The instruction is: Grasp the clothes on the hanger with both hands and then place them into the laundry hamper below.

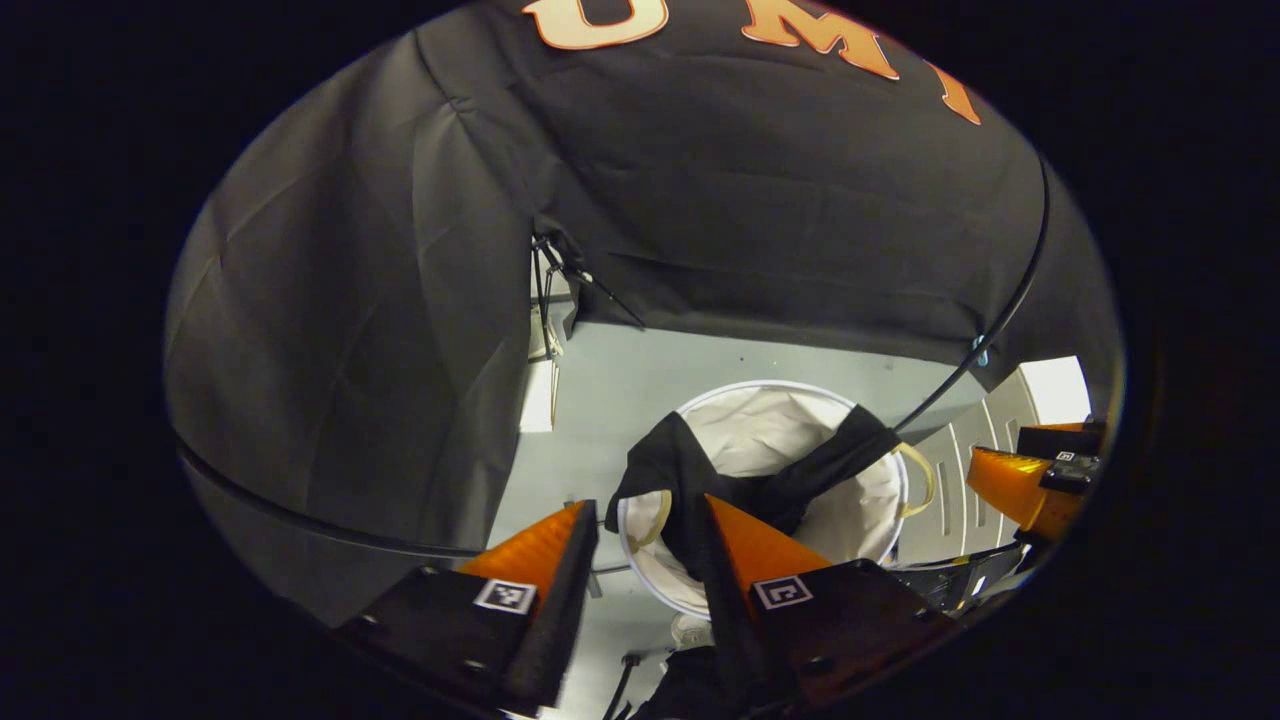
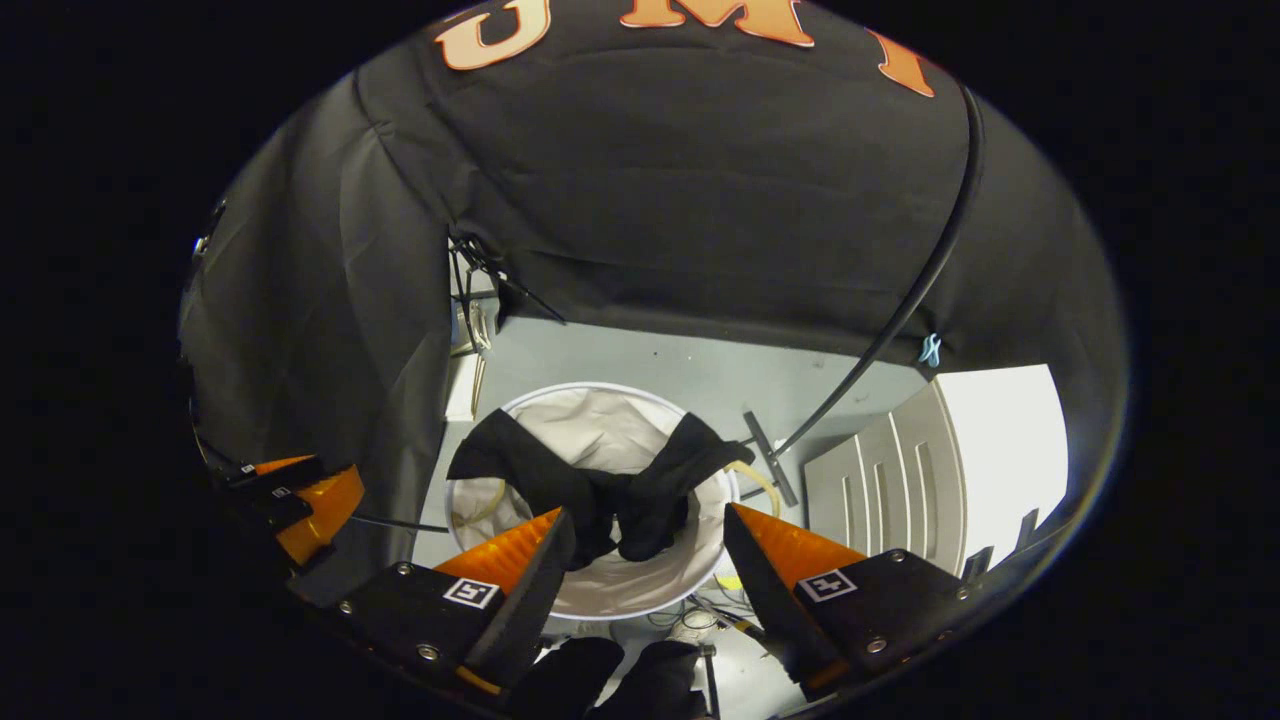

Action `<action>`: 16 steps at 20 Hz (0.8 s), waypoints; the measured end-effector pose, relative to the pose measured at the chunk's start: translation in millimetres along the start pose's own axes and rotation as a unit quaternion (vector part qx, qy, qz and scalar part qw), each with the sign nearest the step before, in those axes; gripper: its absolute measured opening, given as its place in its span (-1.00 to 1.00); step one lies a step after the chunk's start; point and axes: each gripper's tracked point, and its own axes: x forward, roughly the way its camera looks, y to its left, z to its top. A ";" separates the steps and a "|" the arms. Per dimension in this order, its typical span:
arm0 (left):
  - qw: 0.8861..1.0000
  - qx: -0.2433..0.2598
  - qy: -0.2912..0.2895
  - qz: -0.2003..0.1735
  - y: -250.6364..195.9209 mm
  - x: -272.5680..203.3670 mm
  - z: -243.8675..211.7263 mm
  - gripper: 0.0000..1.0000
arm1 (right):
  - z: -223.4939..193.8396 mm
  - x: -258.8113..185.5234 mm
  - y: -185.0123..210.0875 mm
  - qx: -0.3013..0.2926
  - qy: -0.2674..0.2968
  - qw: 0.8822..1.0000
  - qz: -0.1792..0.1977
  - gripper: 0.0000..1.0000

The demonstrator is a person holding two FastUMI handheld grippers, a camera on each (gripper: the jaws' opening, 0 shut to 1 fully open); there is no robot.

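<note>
Since the black garment (image 2: 600,490) already drapes across the hamper (image 2: 690,575) rim, both the left gripper (image 1: 650,540) and right gripper (image 2: 650,545) gape wide, released.

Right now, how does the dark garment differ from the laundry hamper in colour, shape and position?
The dark garment is black; the laundry hamper is white. The garment is limp and crumpled, while the hamper keeps a round, open rim. The garment drapes across the hamper's rim, its ends hanging over two sides, while the hamper stands on the grey floor. Both lie below the left gripper and the right gripper, whose jaws are open.
</note>
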 end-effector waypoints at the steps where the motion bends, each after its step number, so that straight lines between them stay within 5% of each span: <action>1: 1.000 -0.003 -0.011 -0.002 2.6 -9.7 4.4 0.64 | 6.7 -10.9 -0.8 -0.004 -0.011 1.000 -0.002 0.86; 3: 0.999 0.002 -0.041 0.008 14.0 -31.5 23.4 1.00 | 24.0 -36.9 1.1 -0.002 -0.040 0.999 -0.003 0.86; 11: 0.978 -0.029 -0.206 0.027 50.5 -160.0 126.6 0.97 | 103.8 -161.8 1.2 -0.006 -0.192 0.981 -0.021 0.86; 16: 0.945 -0.040 -0.326 0.013 68.6 -248.6 199.9 0.96 | 147.6 -245.3 0.5 -0.035 -0.285 0.957 -0.032 0.85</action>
